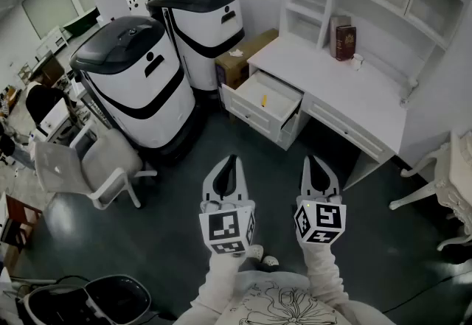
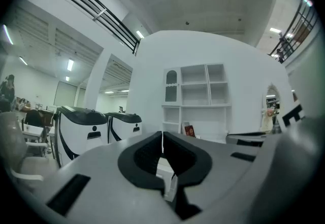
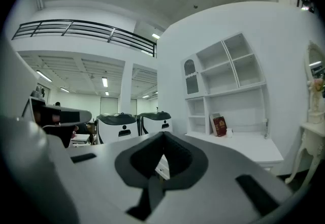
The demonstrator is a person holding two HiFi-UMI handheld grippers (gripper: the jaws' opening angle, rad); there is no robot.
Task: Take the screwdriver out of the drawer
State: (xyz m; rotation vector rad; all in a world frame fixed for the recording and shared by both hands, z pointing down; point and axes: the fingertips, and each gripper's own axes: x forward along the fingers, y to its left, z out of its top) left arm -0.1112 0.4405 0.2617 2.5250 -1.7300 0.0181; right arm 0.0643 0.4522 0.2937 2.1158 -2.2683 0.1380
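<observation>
The white drawer (image 1: 248,113) of the desk (image 1: 354,95) stands pulled out, ahead of me and across a stretch of dark floor. A small yellow-handled screwdriver (image 1: 263,100) lies inside it. My left gripper (image 1: 231,161) and right gripper (image 1: 313,161) are held side by side low in the head view, both pointing toward the desk and well short of the drawer. Each is shut with nothing between its fingers. In the left gripper view the left gripper (image 2: 162,134) shows its tips touching. The right gripper (image 3: 163,134) looks the same in the right gripper view.
Two large white-and-black machines (image 1: 140,80) (image 1: 199,21) stand left of the drawer, with a cardboard box (image 1: 247,54) behind it. A white chair (image 1: 103,165) sits at the left, another white chair (image 1: 442,176) at the right. A dark red book (image 1: 344,41) stands on the desk.
</observation>
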